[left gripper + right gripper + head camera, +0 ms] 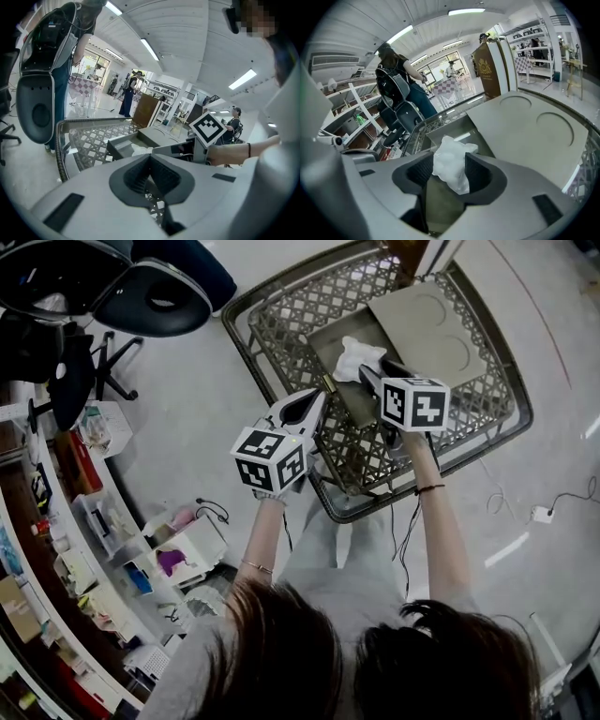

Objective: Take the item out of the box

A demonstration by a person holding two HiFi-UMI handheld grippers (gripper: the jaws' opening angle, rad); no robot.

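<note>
Item sits at twelve o'clock between the wide-open jaws of my right gripper, unpinched, lined up for grabbing; left gripper idles shut, empty.

A lab-like workroom: cluttered shelves, office chair.

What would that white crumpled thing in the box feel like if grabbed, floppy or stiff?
Probably floppy: the white bundle looks crumpled and glossy, like thin plastic. Likely light, as it stands puffed up in the box. It may squash when squeezed.
</note>
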